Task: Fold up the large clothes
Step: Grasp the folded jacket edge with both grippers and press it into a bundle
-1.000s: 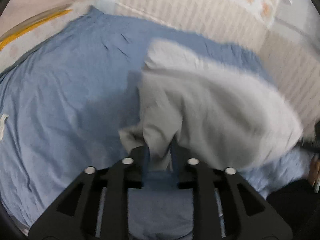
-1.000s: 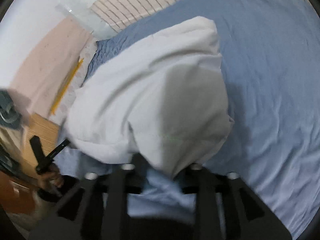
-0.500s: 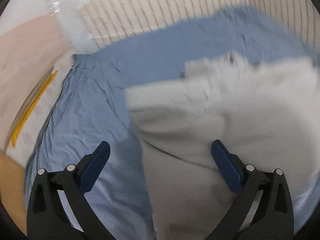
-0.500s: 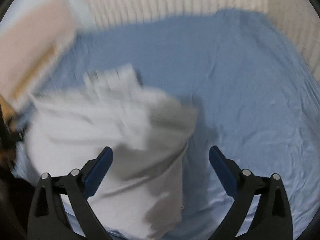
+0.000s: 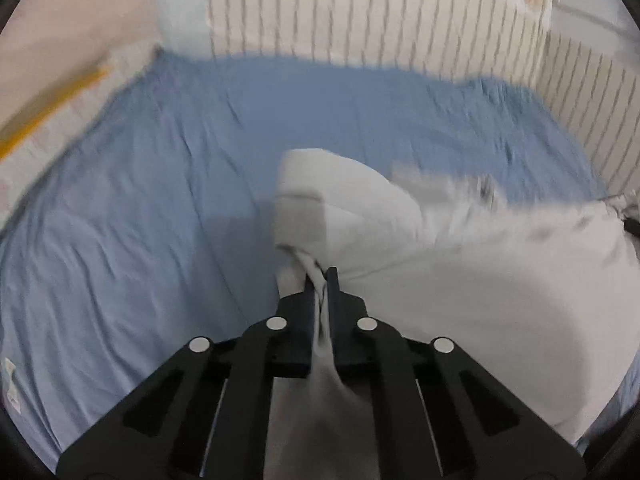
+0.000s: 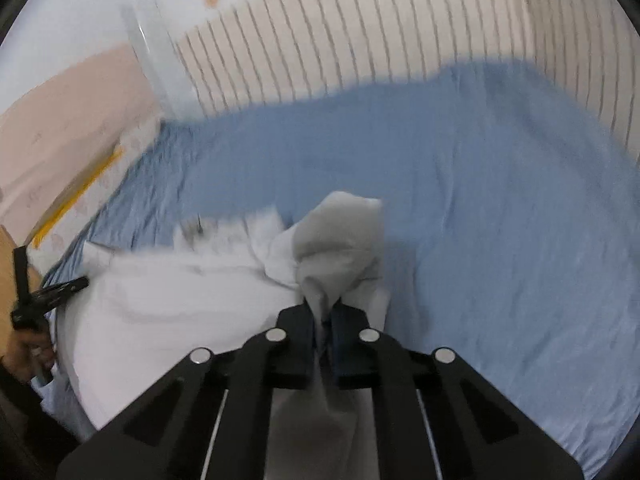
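white garment (image 5: 480,300): far edge motion-blurred, lower part cut off | blue sheet (image 6: 500,200): partly covered by garment

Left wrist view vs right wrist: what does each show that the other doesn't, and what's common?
Left wrist only: the left gripper close up, its fingers shut on a fold of the white garment, and a small white tag on the sheet's left edge.

Right wrist only: the right gripper pinching a grey-shaded bunch of the same garment, plus the person's hand holding the other black gripper at far left.

Both: the blue bedsheet, the striped headboard padding, a yellow-striped edge at left, and motion blur.
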A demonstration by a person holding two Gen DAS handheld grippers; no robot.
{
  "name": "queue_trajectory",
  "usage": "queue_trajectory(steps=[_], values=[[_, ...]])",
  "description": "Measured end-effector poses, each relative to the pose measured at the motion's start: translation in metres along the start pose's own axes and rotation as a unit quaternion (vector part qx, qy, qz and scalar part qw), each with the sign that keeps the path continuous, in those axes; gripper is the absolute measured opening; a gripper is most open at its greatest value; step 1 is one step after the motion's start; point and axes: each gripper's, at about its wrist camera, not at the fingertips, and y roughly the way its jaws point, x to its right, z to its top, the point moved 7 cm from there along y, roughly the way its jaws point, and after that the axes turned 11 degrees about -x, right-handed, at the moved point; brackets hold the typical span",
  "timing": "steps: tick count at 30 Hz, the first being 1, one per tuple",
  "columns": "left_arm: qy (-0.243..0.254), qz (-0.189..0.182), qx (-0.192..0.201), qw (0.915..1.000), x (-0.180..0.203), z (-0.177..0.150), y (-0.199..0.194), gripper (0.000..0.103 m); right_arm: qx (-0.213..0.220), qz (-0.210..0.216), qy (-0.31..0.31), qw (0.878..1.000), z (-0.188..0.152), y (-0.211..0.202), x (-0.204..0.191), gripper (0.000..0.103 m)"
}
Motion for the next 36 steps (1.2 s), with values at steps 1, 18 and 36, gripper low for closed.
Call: queue_trajectory(steps=[1, 18, 36], values=[[-0.003, 0.008, 0.028, 0.9996, 0.002, 0.011, -0.013, 0.003, 0.028, -0.011, -0.006, 1.000, 0.011, -0.012, -0.006, 0.005], [0.005, 0.169, 0.052, 0.9841, -0.011, 0.067, 0.063, 0.011, 0.008, -0.192, -0.027, 0.981, 0.054, 0.118, 0.020, 0.015], [-0.021, 0.154, -0.007, 0.9879, -0.036, 0.046, 0.112, 0.049, -0.072, -0.231, -0.065, 0.968, 0.020, 0.195, 0.016, 0.035]])
